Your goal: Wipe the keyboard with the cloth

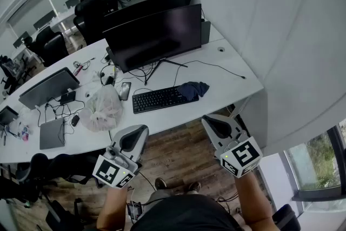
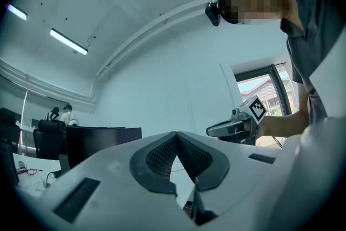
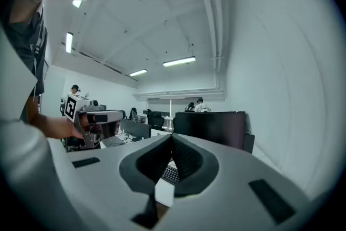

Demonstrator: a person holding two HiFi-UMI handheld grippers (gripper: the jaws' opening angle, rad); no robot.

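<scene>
I hold my grey left claw point(image 1: 131, 139) and grey right claw point(image 1: 218, 127) out in front of me, side by side and well apart, both roughly level. Each claw's black-padded jaws are pressed together with nothing between them.

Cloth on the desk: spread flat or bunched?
Bunched: the dark cloth lies in a crumpled heap at the keyboard's right end.

The head camera looks steeply down from above and behind the left gripper point(image 1: 136, 132) and right gripper point(image 1: 214, 123), with the desk point(image 1: 235, 73) ahead of their tips. Each gripper camera rides close behind its own jaws, facing about level along them. Both catch the monitor point(image 3: 211, 127) ahead and the other gripper alongside.
</scene>
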